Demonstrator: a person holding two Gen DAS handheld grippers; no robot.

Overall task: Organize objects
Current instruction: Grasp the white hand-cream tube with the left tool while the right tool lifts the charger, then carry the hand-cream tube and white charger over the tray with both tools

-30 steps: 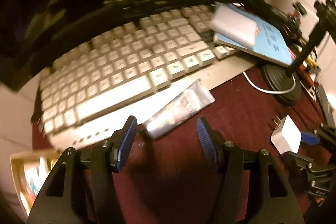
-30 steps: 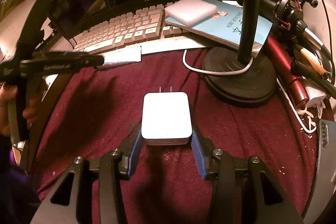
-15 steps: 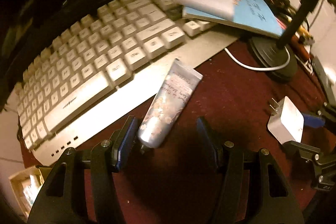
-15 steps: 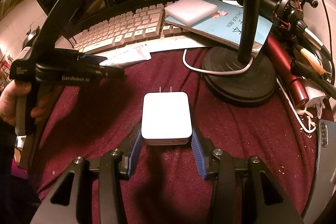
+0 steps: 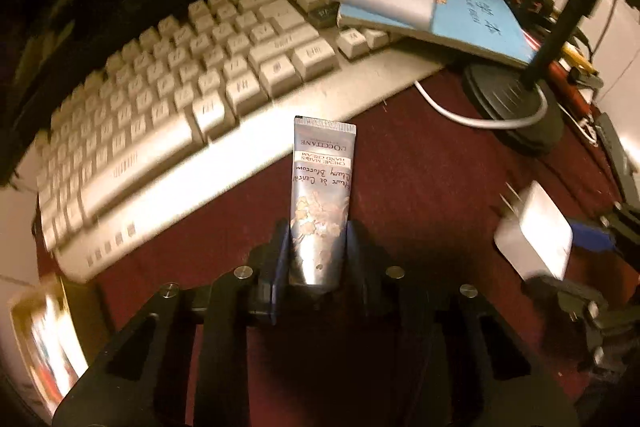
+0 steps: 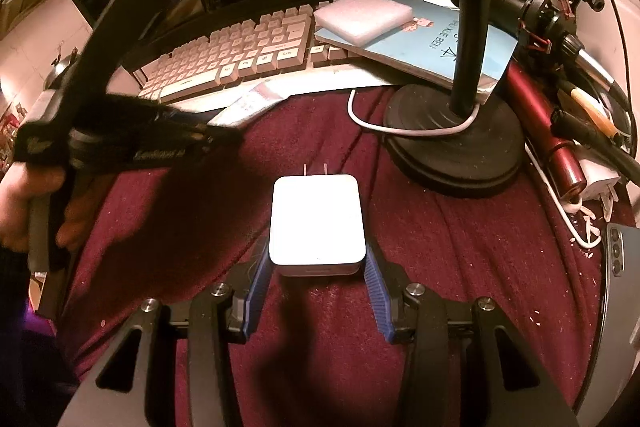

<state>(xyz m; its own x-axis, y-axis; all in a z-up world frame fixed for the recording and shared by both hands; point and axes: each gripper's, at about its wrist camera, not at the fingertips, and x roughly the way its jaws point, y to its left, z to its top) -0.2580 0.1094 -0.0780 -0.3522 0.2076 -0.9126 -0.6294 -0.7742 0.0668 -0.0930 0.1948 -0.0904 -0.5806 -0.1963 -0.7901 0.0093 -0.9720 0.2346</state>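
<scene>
My left gripper (image 5: pixel 318 247) is shut on a silver hand cream tube (image 5: pixel 322 195), cap end between the fingers, crimped end pointing at the keyboard (image 5: pixel 180 99). The tube also shows in the right wrist view (image 6: pixel 250 103), beyond the left gripper (image 6: pixel 224 135). My right gripper (image 6: pixel 318 267) is shut on a white square charger (image 6: pixel 316 223) with its two prongs pointing away, over the maroon cloth (image 6: pixel 440 247). The charger shows in the left wrist view (image 5: pixel 534 229) at the right.
A blue notebook (image 6: pixel 432 39) with a white foam block (image 6: pixel 362 15) lies on the keyboard's right end. A black lamp base (image 6: pixel 452 139) with a white cable (image 6: pixel 368 119) stands behind the charger. A red cylinder (image 6: pixel 548 135), tools and a phone (image 6: pixel 624 287) crowd the right edge.
My left gripper has closed on the hand cream tube, which turned from slanted to straight between the fingers. The right gripper and charger have not moved.
</scene>
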